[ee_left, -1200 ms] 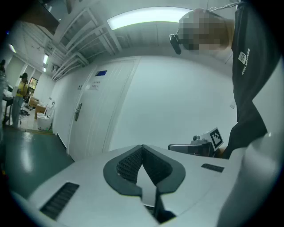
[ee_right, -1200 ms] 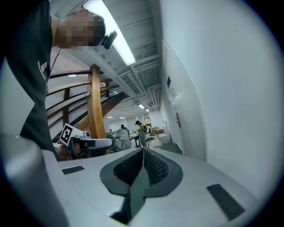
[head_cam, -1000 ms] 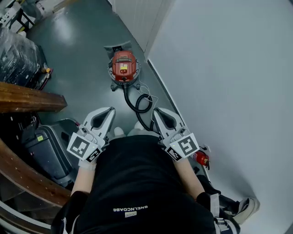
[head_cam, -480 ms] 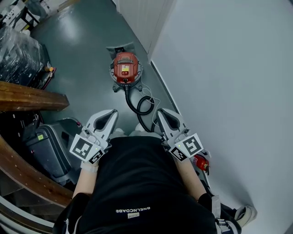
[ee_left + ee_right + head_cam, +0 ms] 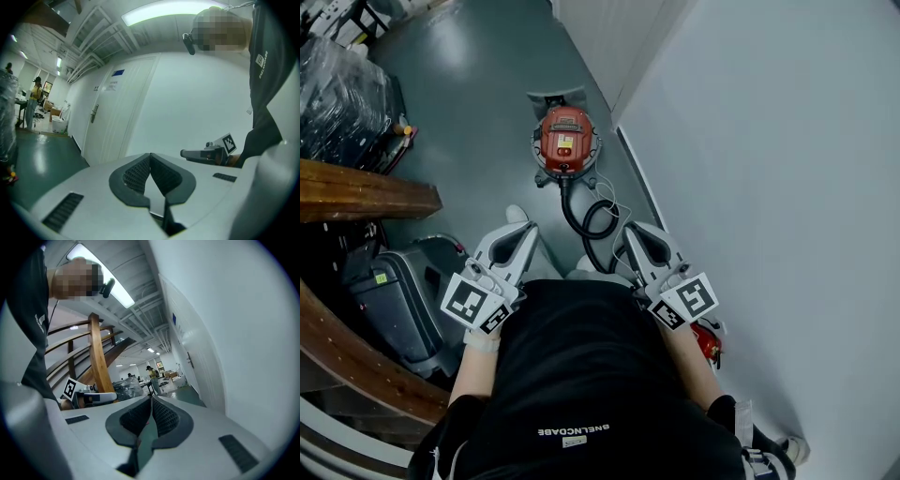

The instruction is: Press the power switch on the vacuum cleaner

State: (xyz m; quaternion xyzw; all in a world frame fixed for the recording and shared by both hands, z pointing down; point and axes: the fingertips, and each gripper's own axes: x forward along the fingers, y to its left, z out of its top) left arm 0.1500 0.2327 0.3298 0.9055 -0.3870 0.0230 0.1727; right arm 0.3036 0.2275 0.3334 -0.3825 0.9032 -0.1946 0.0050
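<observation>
While the vacuum cleaner [image 5: 565, 141] stands apart, left gripper [image 5: 523, 229] and right gripper [image 5: 630, 231] are closed.

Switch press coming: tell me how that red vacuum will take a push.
The vacuum cleaner probably rolls if pushed sideways: its base seems to sit on castors. A downward press likely holds it. Its coiled black hose looks floppy.

The person wears a black shirt [image 5: 581, 375] with small white letters. The left tongs [image 5: 525, 227] and right tongs [image 5: 630, 231] are pale grey, with dark ribbed pads [image 5: 136, 176] and black-and-white marker cubes [image 5: 474, 304].
</observation>
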